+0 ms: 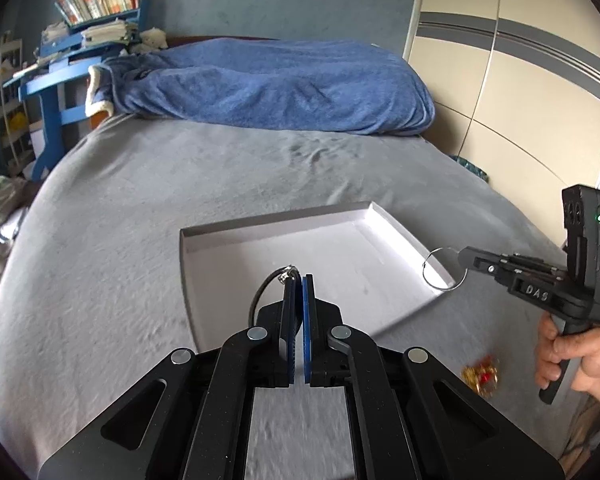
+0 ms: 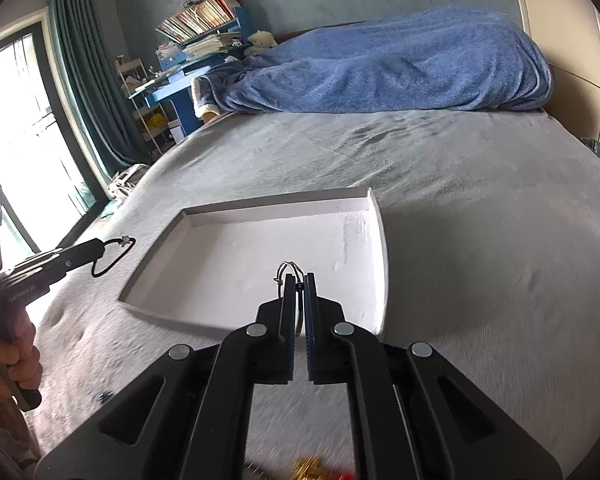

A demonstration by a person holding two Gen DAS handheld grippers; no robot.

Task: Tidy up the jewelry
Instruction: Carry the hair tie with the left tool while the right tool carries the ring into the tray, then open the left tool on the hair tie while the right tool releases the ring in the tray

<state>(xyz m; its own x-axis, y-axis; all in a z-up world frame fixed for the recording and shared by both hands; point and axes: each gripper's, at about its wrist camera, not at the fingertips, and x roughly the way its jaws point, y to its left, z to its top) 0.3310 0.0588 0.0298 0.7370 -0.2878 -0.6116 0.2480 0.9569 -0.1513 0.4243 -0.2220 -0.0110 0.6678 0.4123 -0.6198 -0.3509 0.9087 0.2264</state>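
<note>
Left gripper (image 1: 299,280) grasping black cord loop (image 1: 260,294), right gripper (image 2: 299,278) clenched on thin wire ring (image 2: 288,270)

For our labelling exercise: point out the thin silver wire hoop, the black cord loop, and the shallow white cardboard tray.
Thin silver wire hoop (image 1: 444,269), left wrist view, lower arc.
Black cord loop (image 2: 109,263), right wrist view, its curve.
Shallow white cardboard tray (image 2: 276,202), right wrist view, far wall.

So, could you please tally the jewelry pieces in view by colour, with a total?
Black cord bracelet, in the left gripper: 1
Silver wire ring, in the right gripper: 1
Gold and red piece, on the bed: 1
Total: 3
</note>
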